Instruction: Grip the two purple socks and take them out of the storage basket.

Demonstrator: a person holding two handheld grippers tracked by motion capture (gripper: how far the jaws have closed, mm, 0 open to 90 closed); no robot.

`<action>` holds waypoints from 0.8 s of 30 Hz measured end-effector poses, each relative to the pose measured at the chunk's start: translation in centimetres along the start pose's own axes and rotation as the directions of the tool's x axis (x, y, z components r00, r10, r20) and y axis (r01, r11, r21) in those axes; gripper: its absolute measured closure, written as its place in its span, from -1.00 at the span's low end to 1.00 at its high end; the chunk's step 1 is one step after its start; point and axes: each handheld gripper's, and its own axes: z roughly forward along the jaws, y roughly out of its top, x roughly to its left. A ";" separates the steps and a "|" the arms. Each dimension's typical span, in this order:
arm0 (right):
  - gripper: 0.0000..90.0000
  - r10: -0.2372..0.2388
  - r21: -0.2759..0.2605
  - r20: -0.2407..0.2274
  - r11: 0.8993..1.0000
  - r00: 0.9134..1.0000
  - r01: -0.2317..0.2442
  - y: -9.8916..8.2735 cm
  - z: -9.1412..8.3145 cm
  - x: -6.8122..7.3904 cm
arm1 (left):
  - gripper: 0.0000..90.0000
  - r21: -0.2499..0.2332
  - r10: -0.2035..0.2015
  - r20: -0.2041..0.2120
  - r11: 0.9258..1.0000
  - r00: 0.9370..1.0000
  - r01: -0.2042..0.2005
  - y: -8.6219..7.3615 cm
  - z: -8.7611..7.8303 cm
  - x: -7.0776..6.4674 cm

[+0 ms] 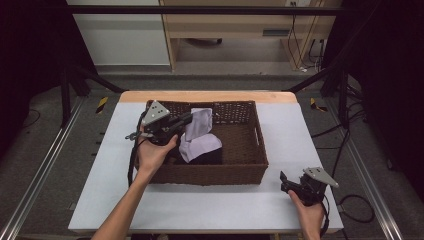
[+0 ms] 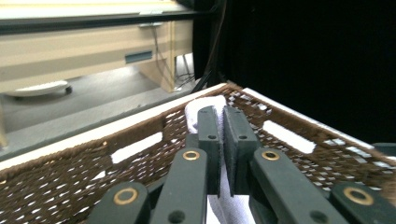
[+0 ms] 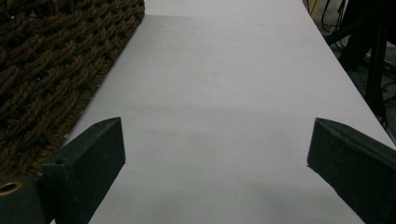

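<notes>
One woven basket (image 1: pixel 240 165) holds one pale cloth (image 1: pixel 200 135), pinched by the left gripper (image 2: pixel 222 140); right gripper (image 3: pixel 215 154) spread wide over the table (image 3: pixel 224 70)

Dim overhead light, black surrounds, soft shadows; all views slightly soft, grainy.

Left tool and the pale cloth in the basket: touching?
Touching. In the left gripper view the left tool has its jaws shut on the pale cloth, which shows above and below them. The high view agrees.
</notes>
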 end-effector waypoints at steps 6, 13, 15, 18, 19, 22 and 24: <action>-0.90 0.003 -0.005 0.000 1.000 1.000 -0.003 0.0 0.0 0.0 | 0.91 -0.027 0.019 0.026 0.999 0.999 -0.018 0.4 -1.9 -1.2; -0.90 0.004 -0.003 0.002 1.000 1.000 -0.004 0.0 0.0 0.0 | 0.91 -0.072 0.056 0.090 0.996 0.994 -0.049 0.5 -5.5 -3.1; -0.90 0.001 -0.006 0.002 1.000 1.000 -0.001 0.0 0.0 0.0 | 0.91 -0.083 0.066 0.103 0.995 0.992 -0.057 0.5 -6.4 -3.6; -0.90 0.002 -0.010 0.005 1.000 1.000 -0.002 0.0 -0.1 0.0 | 0.91 -0.095 0.075 0.111 0.993 0.991 -0.065 0.4 -7.2 -4.0; -0.90 0.005 -0.009 0.003 1.000 1.000 -0.005 0.0 -0.1 0.0 | 0.91 -0.106 0.082 0.121 0.992 0.989 -0.070 0.3 -8.0 -4.4; -0.90 0.006 -0.008 0.005 1.000 1.000 -0.005 0.0 -0.1 0.0 | 0.91 -0.107 0.094 0.131 0.991 0.987 -0.081 0.1 -8.7 -4.8; -0.90 0.004 -0.009 0.005 1.000 1.000 -0.004 0.0 -0.1 0.0 | 0.91 -0.108 0.104 0.141 0.990 0.985 -0.089 -0.2 -9.3 -5.2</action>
